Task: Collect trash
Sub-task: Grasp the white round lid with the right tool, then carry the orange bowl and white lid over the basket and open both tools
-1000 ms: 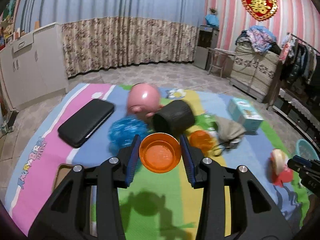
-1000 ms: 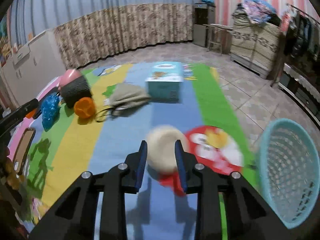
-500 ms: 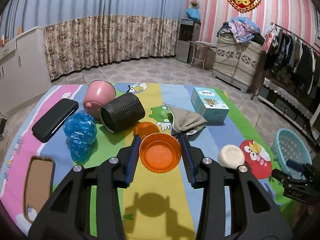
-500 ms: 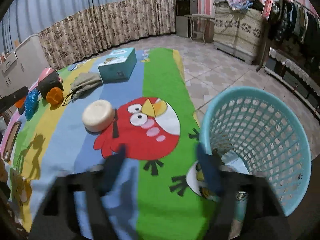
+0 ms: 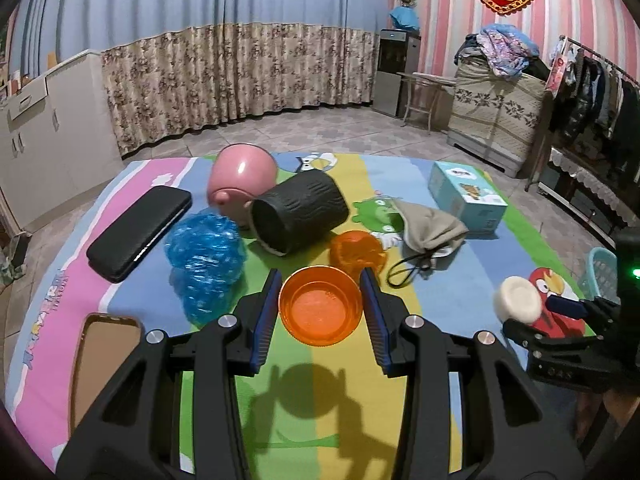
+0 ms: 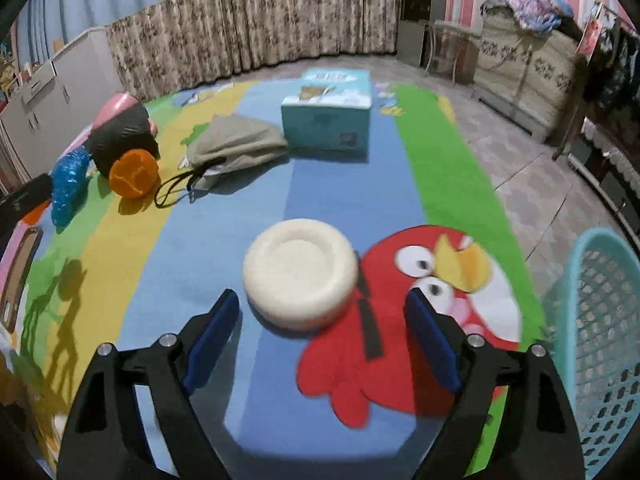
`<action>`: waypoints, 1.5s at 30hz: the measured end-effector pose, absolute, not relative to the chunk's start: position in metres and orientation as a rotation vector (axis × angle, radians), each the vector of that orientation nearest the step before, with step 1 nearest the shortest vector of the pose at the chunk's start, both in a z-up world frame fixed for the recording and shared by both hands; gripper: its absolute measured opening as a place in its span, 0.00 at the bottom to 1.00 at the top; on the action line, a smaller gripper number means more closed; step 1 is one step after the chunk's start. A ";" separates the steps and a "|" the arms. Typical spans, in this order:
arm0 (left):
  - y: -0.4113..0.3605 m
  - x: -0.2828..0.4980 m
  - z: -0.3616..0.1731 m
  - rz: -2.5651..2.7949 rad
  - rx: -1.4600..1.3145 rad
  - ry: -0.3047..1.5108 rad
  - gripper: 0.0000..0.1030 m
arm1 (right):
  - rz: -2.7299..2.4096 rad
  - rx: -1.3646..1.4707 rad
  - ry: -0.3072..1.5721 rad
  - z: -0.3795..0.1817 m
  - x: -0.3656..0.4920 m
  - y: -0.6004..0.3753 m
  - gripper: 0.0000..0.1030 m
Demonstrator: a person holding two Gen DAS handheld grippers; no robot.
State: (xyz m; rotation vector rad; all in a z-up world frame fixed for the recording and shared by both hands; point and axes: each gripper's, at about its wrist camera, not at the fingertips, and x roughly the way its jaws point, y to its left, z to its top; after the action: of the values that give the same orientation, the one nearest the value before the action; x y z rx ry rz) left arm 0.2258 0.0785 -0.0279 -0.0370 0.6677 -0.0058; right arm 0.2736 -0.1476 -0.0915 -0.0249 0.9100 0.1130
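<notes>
Midway, my left gripper [image 5: 320, 306] clamped an orange bowl [image 5: 321, 305] while my right gripper [image 6: 322, 330], jaws closing on nothing, hung just short of the white dish [image 6: 300, 276], the basket [image 6: 604, 340] to its right apparently empty.

Left gripper [image 5: 321, 305] clamped on an orange bowl [image 5: 321, 307], blue pads pressed to its sides, above a striped play mat [image 5: 280, 392]. Beyond, on the mat: a second orange bowl [image 5: 357, 251], a black ribbed cup [image 5: 299, 212] on its side against a pink bowl [image 5: 241, 176], crumpled blue plastic [image 5: 206, 256], a black case [image 5: 140, 232], a grey drawstring pouch [image 5: 430, 229], a teal box [image 5: 466, 196]. At right, a cream dish [image 5: 517, 299] just beside the right gripper [image 5: 560, 316]; a teal basket [image 5: 602, 272] behind.
</notes>
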 end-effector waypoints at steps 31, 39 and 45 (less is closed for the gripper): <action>-0.125 0.207 0.011 -0.346 0.054 0.572 0.38 | -0.290 0.152 0.604 -0.006 0.125 -0.382 0.58; -0.193 0.206 0.006 -0.443 0.076 0.581 0.38 | -0.318 0.207 0.602 -0.015 0.121 -0.425 0.58; -0.242 0.205 -0.002 -0.522 0.101 0.598 0.38 | -0.321 0.250 0.590 -0.020 0.118 -0.440 0.58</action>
State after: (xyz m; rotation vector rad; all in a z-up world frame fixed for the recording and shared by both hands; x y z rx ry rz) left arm 0.2049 -0.2422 -0.0021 0.1008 0.5978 -0.5218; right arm 0.1184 -0.4403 -0.0198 0.2500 0.5901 -0.3206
